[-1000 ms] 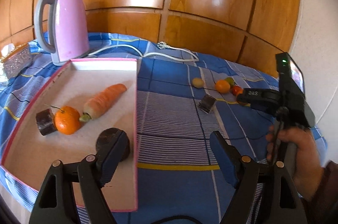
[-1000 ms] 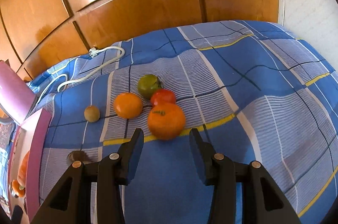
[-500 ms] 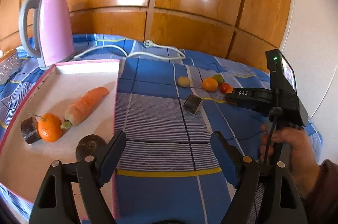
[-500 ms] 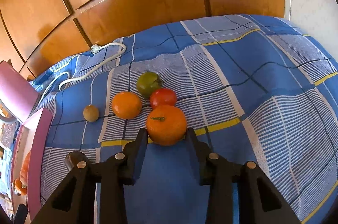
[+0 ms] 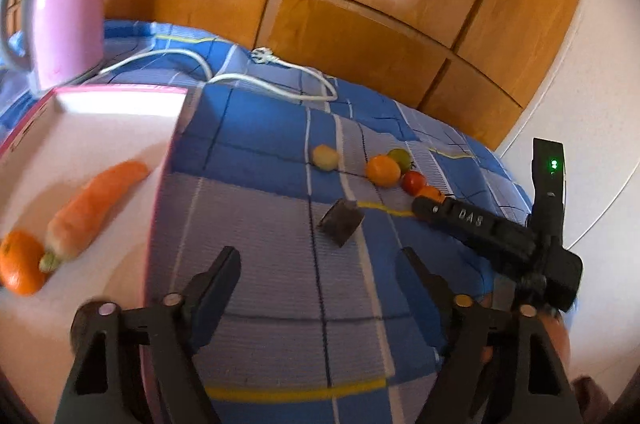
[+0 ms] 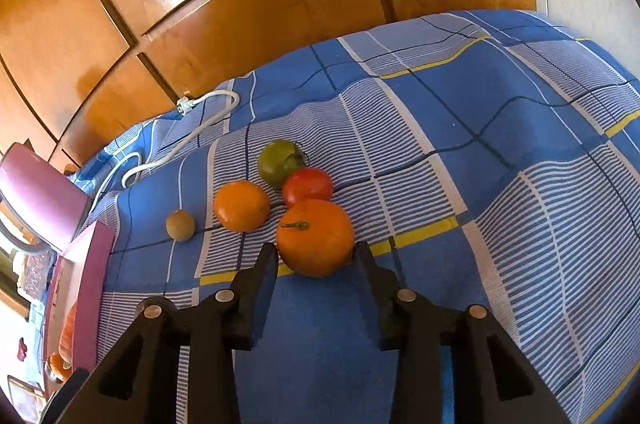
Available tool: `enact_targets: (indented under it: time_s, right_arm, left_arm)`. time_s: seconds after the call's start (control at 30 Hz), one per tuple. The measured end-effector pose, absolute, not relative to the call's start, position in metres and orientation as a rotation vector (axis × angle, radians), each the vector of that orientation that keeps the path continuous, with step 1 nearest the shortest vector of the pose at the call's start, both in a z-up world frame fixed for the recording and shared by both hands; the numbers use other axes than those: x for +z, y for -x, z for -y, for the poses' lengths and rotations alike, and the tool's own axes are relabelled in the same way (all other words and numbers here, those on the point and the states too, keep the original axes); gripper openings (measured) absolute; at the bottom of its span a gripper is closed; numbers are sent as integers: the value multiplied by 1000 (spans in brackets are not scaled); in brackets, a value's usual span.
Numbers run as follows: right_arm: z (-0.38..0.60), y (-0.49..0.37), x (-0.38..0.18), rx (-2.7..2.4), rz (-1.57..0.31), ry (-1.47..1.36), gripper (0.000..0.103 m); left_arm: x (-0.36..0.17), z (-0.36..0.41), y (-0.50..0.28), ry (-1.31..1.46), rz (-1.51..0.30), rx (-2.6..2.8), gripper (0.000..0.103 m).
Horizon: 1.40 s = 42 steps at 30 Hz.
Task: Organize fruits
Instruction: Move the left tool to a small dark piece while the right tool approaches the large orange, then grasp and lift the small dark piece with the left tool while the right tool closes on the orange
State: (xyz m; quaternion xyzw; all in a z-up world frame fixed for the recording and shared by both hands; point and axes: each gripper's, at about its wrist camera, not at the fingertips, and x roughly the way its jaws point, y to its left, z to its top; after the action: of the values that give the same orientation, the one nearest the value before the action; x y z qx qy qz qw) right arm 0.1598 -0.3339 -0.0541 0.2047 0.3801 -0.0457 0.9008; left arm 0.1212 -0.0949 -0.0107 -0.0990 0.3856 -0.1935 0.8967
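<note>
In the right wrist view my right gripper (image 6: 315,256) is open, its fingertips on either side of a large orange (image 6: 315,236) on the blue checked cloth. Behind it lie a red tomato (image 6: 307,185), a green tomato (image 6: 279,161), a smaller orange (image 6: 241,205) and a kiwi (image 6: 181,224). In the left wrist view my left gripper (image 5: 320,274) is open and empty above the cloth, beside the pink-rimmed white tray (image 5: 160,207). The tray holds a carrot (image 5: 90,205) and an orange (image 5: 20,268). The right gripper's body (image 5: 480,228) reaches to the fruit group (image 5: 383,169).
A pink kettle (image 5: 66,7) stands behind the tray, its white cord (image 5: 224,77) across the cloth. A dark block (image 5: 341,222) lies on the cloth between tray and fruits. A wooden panelled wall (image 6: 260,3) runs behind; a white wall (image 5: 600,127) is at right.
My right gripper has moved forward until its fingers straddle the large orange. My left gripper has swung right, away from the tray toward the cloth.
</note>
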Motion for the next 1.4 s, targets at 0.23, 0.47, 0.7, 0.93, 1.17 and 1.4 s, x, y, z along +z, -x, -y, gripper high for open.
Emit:
enact_targets:
  time_s: [0.23,0.47,0.7,0.93,1.17,1.4]
  right_arm:
    - [331,-161,-51,-107,-794,-375,39]
    - [329,-162,-51,-108,-797,-370,39]
    - [327,-163,-51,-112,-793,-356,39]
    - [333,-161,-52,-94,-778,-390,38]
    - [326,-156,-47,-30,-764,-375,38]
    - [311,-160,-50,29,-808,-325,38]
  left_arm:
    - [-16,125,-148,139,-830,-452,56]
    - [-36,144,-175,62,-885,-393,55]
    - [-43,153,-180,62,-896,-388,28]
    - [-45,132,-152,142,-885,-343,27]
    - [-51,122,-112,95,-828,-289,27]
    - [-54,123,-109,55,-810,-287,27]
